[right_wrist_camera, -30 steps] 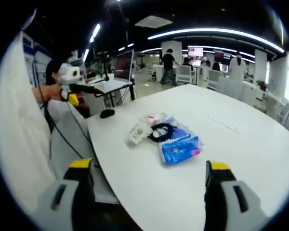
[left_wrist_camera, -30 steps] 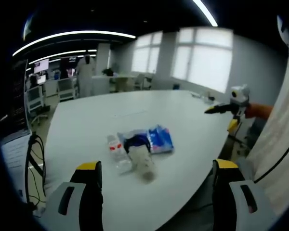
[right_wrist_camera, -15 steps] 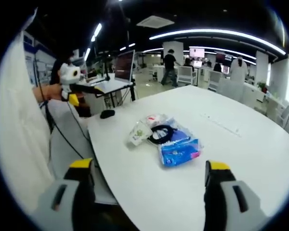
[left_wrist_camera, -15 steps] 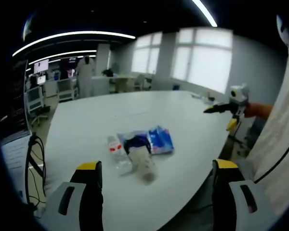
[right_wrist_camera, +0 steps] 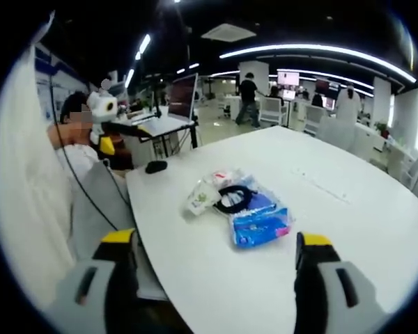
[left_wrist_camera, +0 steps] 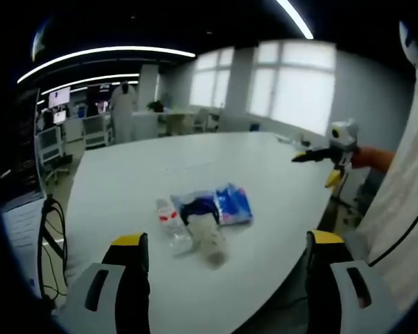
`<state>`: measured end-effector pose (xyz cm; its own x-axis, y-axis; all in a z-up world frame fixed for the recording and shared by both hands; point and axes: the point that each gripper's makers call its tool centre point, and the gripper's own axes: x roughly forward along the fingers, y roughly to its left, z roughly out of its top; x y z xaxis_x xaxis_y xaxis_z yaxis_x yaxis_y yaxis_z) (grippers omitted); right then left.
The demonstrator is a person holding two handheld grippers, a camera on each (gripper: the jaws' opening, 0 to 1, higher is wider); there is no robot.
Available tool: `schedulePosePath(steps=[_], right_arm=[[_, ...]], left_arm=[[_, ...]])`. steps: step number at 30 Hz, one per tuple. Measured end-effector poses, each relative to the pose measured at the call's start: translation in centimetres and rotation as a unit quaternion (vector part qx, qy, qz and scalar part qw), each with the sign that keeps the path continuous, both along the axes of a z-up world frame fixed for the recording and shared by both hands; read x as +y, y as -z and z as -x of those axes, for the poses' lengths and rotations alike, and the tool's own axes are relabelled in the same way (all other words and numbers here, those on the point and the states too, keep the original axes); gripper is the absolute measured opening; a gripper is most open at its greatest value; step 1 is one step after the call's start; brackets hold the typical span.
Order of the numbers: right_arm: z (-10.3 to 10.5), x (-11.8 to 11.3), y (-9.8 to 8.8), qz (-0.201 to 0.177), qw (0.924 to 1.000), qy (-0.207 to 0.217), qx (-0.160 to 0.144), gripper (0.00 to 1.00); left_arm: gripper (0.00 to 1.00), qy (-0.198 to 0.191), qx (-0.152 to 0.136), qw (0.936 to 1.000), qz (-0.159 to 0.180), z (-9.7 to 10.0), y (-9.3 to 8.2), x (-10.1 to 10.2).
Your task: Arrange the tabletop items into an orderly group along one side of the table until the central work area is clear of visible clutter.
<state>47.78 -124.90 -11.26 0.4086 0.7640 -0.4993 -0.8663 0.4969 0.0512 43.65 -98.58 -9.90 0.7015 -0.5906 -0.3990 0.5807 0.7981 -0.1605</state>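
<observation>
My left gripper [left_wrist_camera: 223,261] and right gripper [right_wrist_camera: 212,261] both hang with jaws spread wide and empty above the near edge of a broad white table [left_wrist_camera: 146,174] in a bright open office, where a blue packet [right_wrist_camera: 259,226], black cable coil [right_wrist_camera: 233,197] and clear bottle [left_wrist_camera: 168,217] lie bunched together.

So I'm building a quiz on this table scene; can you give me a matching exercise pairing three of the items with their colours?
Things:
1. flat plastic packet
2. coiled cable
3. small computer mouse

Colours:
a. black, a ring lying on the pile
b. blue, nearest the right gripper
c. dark, alone near the table's edge

Pairs: 1-b, 2-a, 3-c
</observation>
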Motion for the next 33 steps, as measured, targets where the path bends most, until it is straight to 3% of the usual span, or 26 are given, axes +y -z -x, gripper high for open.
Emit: schedulePosePath(steps=[16,33], right_arm=[[-2.2,2.3,-1.4,0.0,0.9993,-0.032,-0.021,0.93],[-3.5,3.3,-1.4,0.002,0.9984,-0.048,-0.029,0.92]], left_arm=[[0.91,0.0,-0.006,1.0,0.0,-0.8,-0.6,0.0],[0.9,0.002,-0.008,1.0,0.001,-1.7,-0.6,-0.3]])
